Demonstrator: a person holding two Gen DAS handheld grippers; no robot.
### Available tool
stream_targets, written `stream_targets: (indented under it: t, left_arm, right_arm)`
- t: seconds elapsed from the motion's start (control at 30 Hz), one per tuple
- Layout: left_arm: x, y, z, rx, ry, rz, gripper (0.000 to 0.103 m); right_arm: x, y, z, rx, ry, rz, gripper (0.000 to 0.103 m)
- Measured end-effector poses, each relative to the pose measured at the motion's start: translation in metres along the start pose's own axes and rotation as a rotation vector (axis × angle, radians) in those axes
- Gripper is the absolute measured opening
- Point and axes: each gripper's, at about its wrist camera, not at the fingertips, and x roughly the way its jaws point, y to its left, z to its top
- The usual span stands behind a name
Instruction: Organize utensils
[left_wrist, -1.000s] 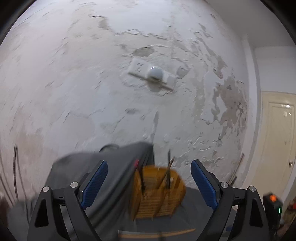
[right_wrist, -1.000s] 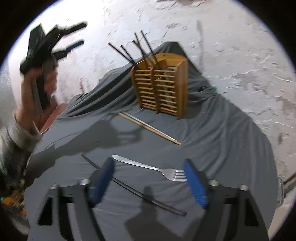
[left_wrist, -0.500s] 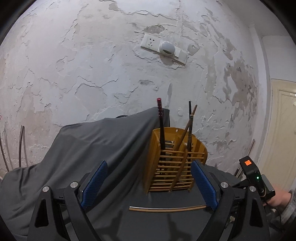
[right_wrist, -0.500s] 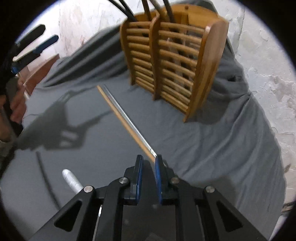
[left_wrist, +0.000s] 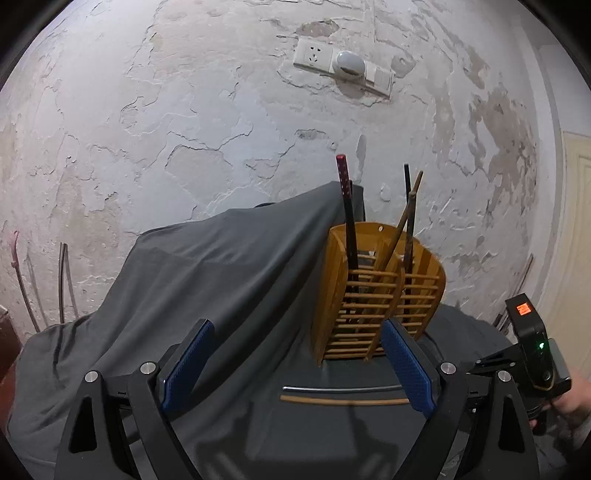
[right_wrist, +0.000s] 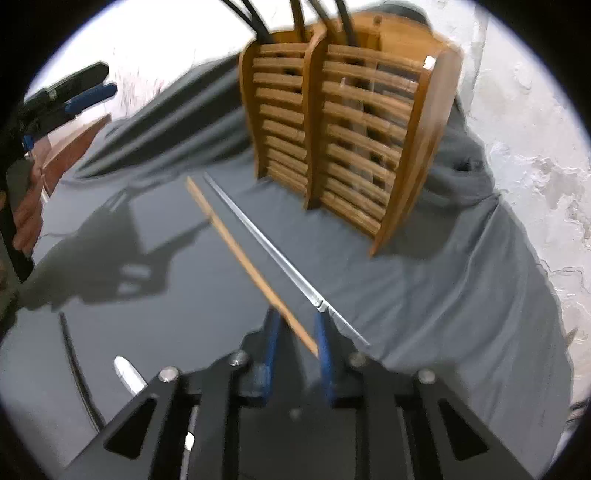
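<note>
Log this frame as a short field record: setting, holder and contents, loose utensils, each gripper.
setting: table under a grey cloth, against a cracked plaster wall
holder: slatted wooden utensil holder, two compartments, upright on the cloth
contents: several dark and wooden sticks stand in it
loose utensils: wooden chopstick and metal chopstick side by side in front of the holder
left gripper: open, empty
right gripper: jaws just narrowed, wooden chopstick end between them; contact unclear

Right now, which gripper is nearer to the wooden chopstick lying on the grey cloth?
Right. The right gripper has its jaws around the wooden chopstick's near end. The left gripper hangs open above the grey cloth, off the chopstick.
</note>
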Motion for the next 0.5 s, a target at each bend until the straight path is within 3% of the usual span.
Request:
stream_targets:
  t: [0.17,0.3,0.5]
  left_arm:
    - [0.005,-0.003,-0.002,0.019,0.021,0.028,0.099]
    - [0.004,-0.007,-0.002,0.052,0.014,0.049,0.099]
    - [0.008,-0.01,-0.004,0.077,0.021,0.057,0.099]
  right_arm:
    - [0.003,0.008,-0.002,-0.019,0.019,0.002,0.018]
    - [0.003,0.006,-0.009,0.032,-0.025,0.004,0.017]
    - [0.003,0.016,-0.01,0.012,-0.027,-0.047,0.017]
